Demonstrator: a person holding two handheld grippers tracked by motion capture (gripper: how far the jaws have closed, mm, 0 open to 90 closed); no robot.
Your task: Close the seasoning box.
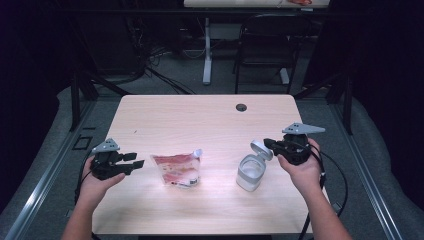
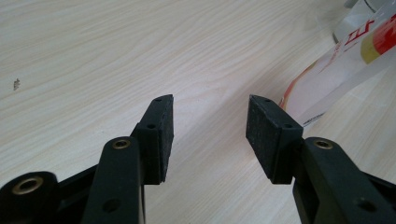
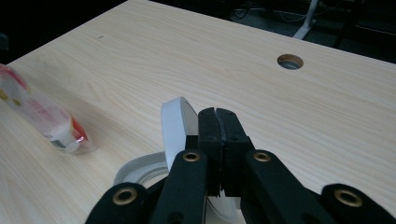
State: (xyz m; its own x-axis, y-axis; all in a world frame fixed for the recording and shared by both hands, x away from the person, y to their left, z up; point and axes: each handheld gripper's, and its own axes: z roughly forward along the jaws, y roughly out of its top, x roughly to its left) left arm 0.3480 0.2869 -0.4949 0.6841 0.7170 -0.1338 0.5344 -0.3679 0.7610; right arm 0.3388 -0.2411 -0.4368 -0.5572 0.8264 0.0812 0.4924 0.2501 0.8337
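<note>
Right tongs (image 3: 219, 116), clamped together beside the jar (image 1: 250, 172) lid (image 1: 261, 148), may tip it; left tongs (image 1: 135, 161) gape empty near the pouch (image 1: 177, 169).

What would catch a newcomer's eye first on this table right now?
Probably the clear plastic pouch with red and pink print, lying left of centre on the pale wooden table. Next, the clear round jar with its grey flip lid open at the right, where the right gripper sits at the raised lid with fingers closed together. The left gripper points at the pouch with fingers apart, holding nothing.
</note>
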